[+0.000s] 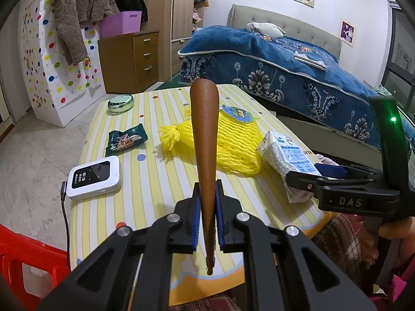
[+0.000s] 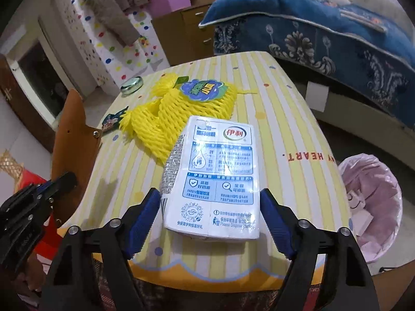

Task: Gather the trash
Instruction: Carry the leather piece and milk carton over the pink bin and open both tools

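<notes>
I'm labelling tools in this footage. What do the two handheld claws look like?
Both are black plastic linkages with silver rivets and blue ribbed pads. The left claw and right claw match. The right one's body shows raised "DAS" lettering and a green light.

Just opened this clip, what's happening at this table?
A person is clearing trash from a striped table with two handheld grippers. The left gripper is shut on a flat brown piece, held up edge-on. The right gripper is open, its pads either side of a white milk carton lying flat; they do not yet press on it. A yellow foam net and a green wrapper remain. A pink-lined bin waits beside the table.
</notes>
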The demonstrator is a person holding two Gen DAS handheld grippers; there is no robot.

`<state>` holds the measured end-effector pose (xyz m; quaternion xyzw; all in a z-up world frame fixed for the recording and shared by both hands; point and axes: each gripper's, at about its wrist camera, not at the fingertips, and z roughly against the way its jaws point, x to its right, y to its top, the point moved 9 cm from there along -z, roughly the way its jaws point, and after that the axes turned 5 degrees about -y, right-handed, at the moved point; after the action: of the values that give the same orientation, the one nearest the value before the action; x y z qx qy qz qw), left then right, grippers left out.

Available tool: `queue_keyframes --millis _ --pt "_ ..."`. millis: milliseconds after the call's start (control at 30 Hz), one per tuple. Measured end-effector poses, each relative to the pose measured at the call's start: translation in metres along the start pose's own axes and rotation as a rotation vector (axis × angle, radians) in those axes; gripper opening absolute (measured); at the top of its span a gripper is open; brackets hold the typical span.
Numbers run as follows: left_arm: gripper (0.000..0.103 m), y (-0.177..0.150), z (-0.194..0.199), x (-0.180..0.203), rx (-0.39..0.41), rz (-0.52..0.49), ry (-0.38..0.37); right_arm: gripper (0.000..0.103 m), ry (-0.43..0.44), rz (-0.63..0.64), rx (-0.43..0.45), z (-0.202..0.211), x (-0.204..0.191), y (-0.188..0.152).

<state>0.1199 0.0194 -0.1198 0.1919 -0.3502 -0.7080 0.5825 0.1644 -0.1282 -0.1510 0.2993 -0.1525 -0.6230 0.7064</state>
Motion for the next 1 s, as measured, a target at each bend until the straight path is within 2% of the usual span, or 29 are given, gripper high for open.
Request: queue_keyframes --millis 300,533,1000 --pt "0.009 0.007 0.007 0.019 0.008 -0.023 -0.034 0.075 0.012 0.028 0.146 0.048 0.003 0.019" --pt "0.009 0.019 -0.001 0.059 0.004 -0.086 -0.080 0.075 -0.056 -0.002 0.190 0.067 0.046 0.016" --pt "0.009 0.021 -0.064 0.219 -0.050 -0.327 -0.298 0.076 -0.295 -0.173 0.207 0.102 0.187 -0.020"
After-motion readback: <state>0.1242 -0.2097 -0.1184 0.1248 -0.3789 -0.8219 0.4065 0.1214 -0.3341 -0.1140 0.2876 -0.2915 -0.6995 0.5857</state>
